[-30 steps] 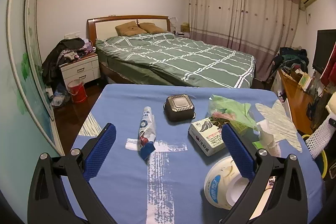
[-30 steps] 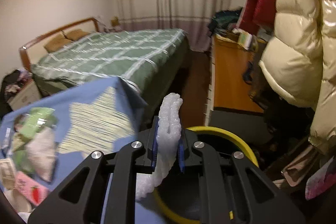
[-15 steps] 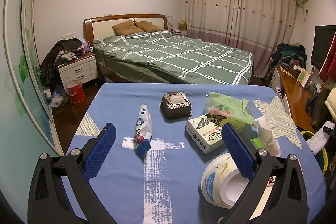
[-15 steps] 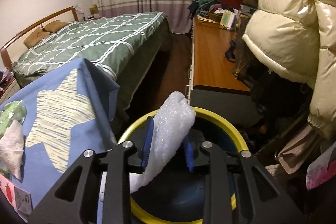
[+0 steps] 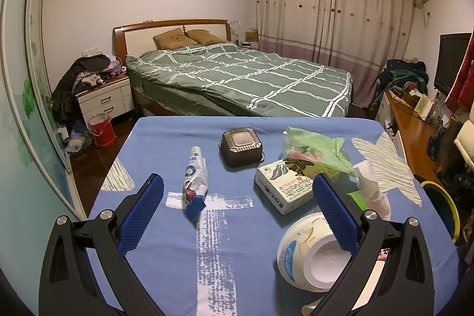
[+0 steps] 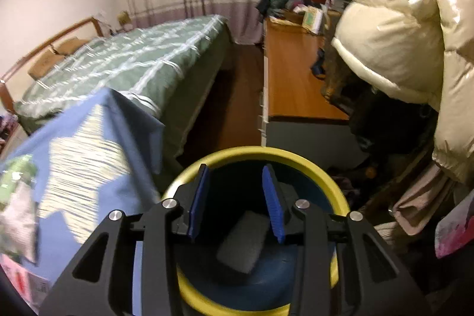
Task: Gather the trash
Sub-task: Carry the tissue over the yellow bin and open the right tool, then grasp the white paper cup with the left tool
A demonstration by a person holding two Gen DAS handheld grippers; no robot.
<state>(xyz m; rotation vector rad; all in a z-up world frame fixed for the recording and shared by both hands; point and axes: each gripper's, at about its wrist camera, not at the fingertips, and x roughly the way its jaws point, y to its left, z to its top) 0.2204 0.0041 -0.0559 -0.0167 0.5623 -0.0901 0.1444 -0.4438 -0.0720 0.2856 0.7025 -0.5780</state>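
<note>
Bedroom clutter surrounds a blue tablecloth [image 5: 166, 242]. Right gripper [image 6: 237, 199], its jaws just parted and empty, hangs over the yellow-rimmed bin [image 6: 331, 185]; foam piece [image 6: 243, 242] lies below. Left gripper [image 5: 237, 211] gapes wide, empty.

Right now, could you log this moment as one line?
right gripper: just opening, empty, over yellow-rimmed bin | foam piece: in bin | left gripper: open

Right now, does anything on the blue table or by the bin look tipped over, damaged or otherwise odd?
Yes. The white paper bowl lies on its side near the table's front edge, its mouth facing the camera. The squeezed tube lies crumpled and flat. In the yellow-rimmed bin nothing looks wrong: a pale foam piece rests inside.
</note>
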